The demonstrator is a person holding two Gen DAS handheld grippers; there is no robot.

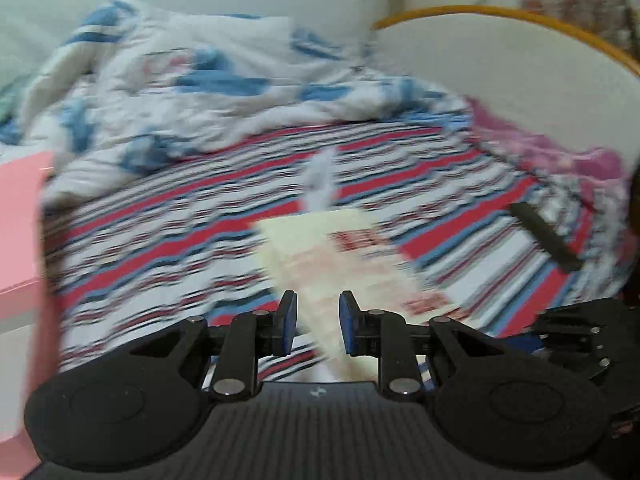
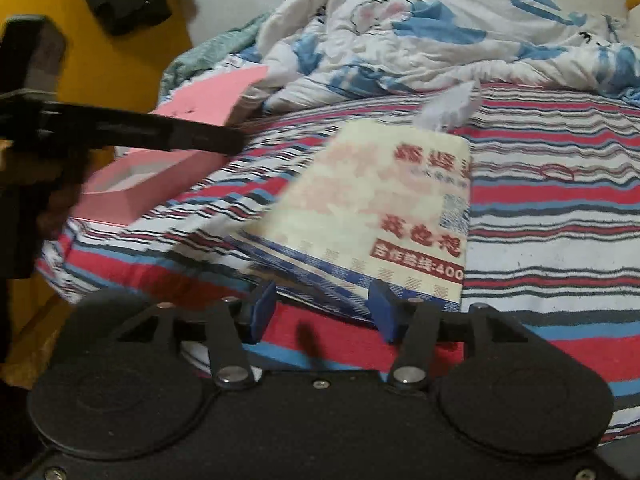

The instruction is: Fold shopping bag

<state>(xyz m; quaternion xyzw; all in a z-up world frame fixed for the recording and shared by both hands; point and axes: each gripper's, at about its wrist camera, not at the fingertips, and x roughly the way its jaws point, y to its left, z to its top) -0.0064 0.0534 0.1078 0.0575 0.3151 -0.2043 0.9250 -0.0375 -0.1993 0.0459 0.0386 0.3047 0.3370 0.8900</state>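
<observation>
- The shopping bag [image 2: 372,216], cream with red print and a blue checked lower band, lies partly folded on the bed's striped sheet [image 2: 560,208]; its white handle [image 2: 452,104] sticks up at the far end.
- The right claw [image 2: 320,308] hangs over the near edge of the bag, its blue pads apart and pressing on nothing.
- The left claw [image 1: 318,320] is over the bag [image 1: 352,256] too, its jaws narrow with a gap between them; this view is blurred, and I cannot tell whether bag material is pinched there.
- A crumpled blue-and-white quilt [image 2: 440,28] is heaped beyond the bag, past the handle.
- A pink box [image 2: 160,172] sits open to the left of the bag, at the bed's edge.
- A black claw finger [image 2: 160,134] reaches in over that box, towards the bag's left side.
</observation>
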